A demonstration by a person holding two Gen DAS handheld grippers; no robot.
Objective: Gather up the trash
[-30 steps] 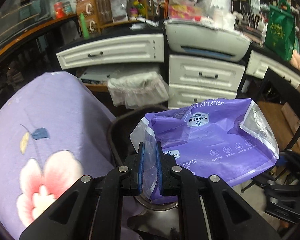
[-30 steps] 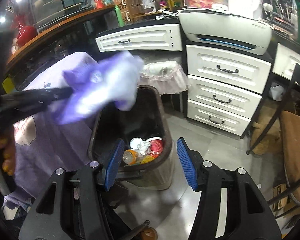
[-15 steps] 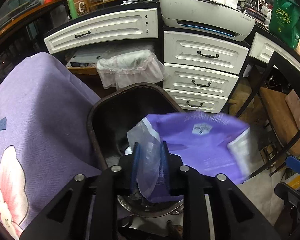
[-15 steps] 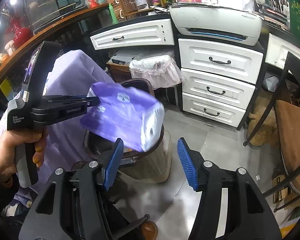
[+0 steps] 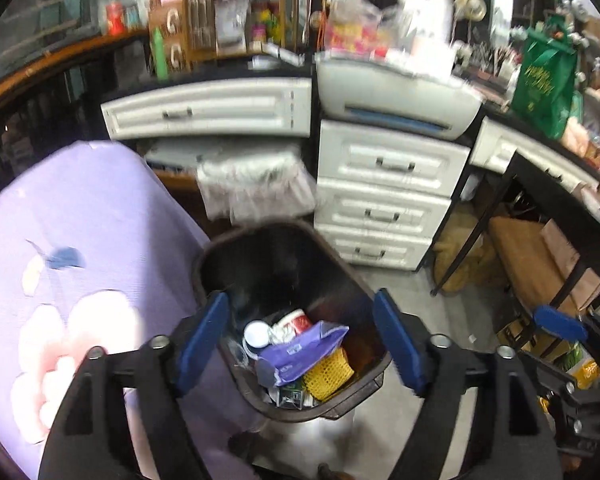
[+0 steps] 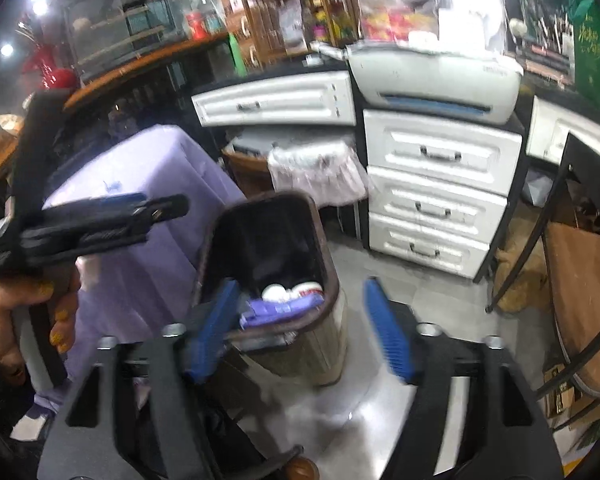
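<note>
A dark brown trash bin (image 5: 208,256) stands on the floor, holding cups, a yellow mesh piece (image 5: 328,372) and other litter. The purple plastic bag (image 5: 300,354) lies crumpled on top of that trash, free of any grip. Above the bin, my left gripper (image 5: 300,300) has its jaws opening wide with nothing between the blue pads. From the right wrist view the same bin (image 6: 324,240) and bag (image 6: 280,308) show. My right gripper (image 6: 302,284) hangs near the bin's front, its jaws opening and empty. A hand (image 6: 16,320) holds the left gripper (image 6: 164,206) at the left.
A table under a purple floral cloth (image 5: 80,240) stands left of the bin. Behind are white drawers (image 5: 384,200), a printer (image 5: 396,96) and a second bin with a white liner (image 5: 256,188). A black-framed table (image 5: 540,264) stands at the right.
My left gripper has let go of the purple bag, which dropped into the bin, and its jaws spread wide. The right gripper's jaws also widened and it rose slightly.
</note>
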